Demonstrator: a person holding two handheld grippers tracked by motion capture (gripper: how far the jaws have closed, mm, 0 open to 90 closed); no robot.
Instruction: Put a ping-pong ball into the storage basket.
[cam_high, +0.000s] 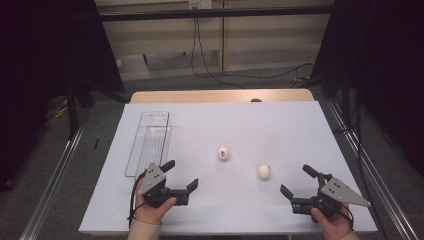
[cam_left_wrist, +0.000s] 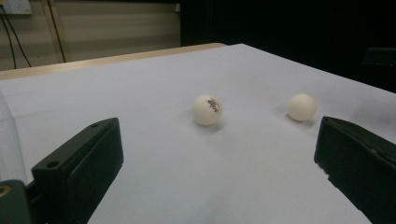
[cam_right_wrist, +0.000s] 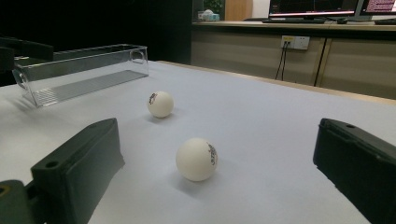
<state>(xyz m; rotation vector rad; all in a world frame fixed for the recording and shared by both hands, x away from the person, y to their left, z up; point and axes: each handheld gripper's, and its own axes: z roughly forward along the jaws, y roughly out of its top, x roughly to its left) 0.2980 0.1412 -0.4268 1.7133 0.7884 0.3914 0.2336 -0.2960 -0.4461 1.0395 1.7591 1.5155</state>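
I am holding the left claw (cam_high: 181, 175) and the right claw (cam_high: 298, 181) spread wide, both empty, over the worktop (cam_high: 280, 125). The nearer ball (cam_high: 264, 171) is lying just ahead of the right claw; it is looking light, smooth and prone to rolling, so I am aiming to pinch it across its middle.

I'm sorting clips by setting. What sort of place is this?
Probably a lab or office workroom: black curtains flank the table, computer monitors sit on a back counter, and wall sockets feed trailing cables.
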